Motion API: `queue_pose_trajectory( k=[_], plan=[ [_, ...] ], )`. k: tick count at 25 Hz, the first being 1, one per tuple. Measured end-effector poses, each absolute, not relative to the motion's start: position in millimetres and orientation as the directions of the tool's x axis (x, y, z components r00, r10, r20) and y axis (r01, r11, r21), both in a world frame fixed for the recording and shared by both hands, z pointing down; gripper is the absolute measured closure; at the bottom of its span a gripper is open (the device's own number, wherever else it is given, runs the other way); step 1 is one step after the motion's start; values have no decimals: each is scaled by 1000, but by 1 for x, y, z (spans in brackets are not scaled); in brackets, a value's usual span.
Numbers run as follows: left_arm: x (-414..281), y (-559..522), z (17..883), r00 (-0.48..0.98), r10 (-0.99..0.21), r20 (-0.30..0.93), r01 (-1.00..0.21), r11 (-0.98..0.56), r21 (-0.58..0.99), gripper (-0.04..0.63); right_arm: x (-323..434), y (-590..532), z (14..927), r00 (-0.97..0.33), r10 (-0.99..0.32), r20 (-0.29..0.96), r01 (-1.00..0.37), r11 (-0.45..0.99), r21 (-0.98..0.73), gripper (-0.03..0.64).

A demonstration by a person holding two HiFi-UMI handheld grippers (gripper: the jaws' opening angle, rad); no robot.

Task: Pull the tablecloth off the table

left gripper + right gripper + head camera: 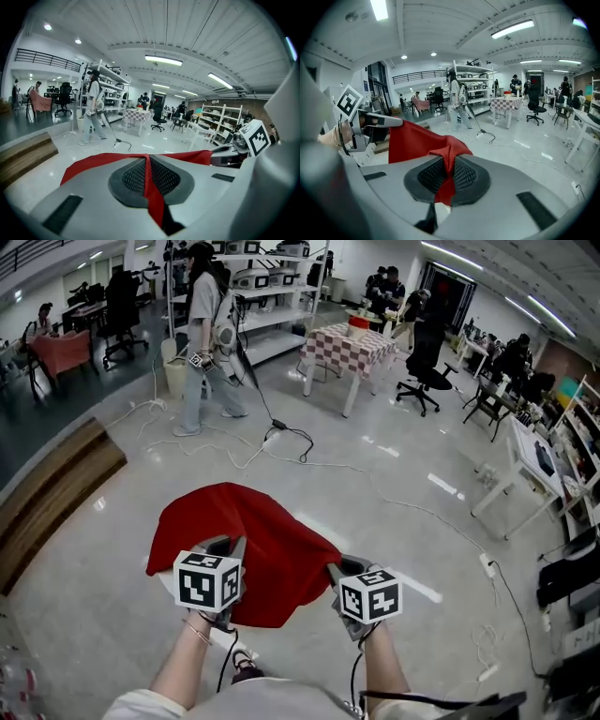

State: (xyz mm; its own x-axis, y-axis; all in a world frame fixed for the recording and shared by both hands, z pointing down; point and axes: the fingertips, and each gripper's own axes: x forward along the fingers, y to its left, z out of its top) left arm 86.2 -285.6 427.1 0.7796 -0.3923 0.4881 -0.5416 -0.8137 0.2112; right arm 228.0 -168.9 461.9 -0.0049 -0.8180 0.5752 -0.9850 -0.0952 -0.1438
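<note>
- The red cloth (258,535) hangs bunched between both grippers. Whatever lies under it is hidden.
- Its near edge is cut off behind the grippers' marker cubes.
- Left gripper (149,176): jaws pressed together, pinching a fold of cloth.
- Right gripper (446,176): jaws likewise pinching a cloth fold.
- Bare floor (403,521) lies open beyond and to the right.
- A cable (291,439) lies well beyond the cloth, and a wooden step (56,493) borders the left.
</note>
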Motion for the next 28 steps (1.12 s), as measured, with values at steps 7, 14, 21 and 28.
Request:
queue_pose_trajectory(
  k=[7, 14, 21, 28],
  plan=[
    [106, -253, 420, 792, -369, 486, -514, -832, 207, 577, 250, -139, 456, 12, -833, 553, -978, -125, -167, 586],
    [134, -228, 407, 813, -346, 469, -476, -859, 190, 577, 269, -114, 452, 33, -843, 537, -973, -150, -175, 586],
    [162, -186, 408, 839, -295, 458, -424, -881, 210, 577, 291, -80, 449, 65, -839, 540, -969, -183, -168, 586],
    [181, -142, 418, 852, -254, 458, -389, -893, 228, 577, 301, -43, 457, 82, -834, 546, -962, -209, -174, 586]
  ],
)
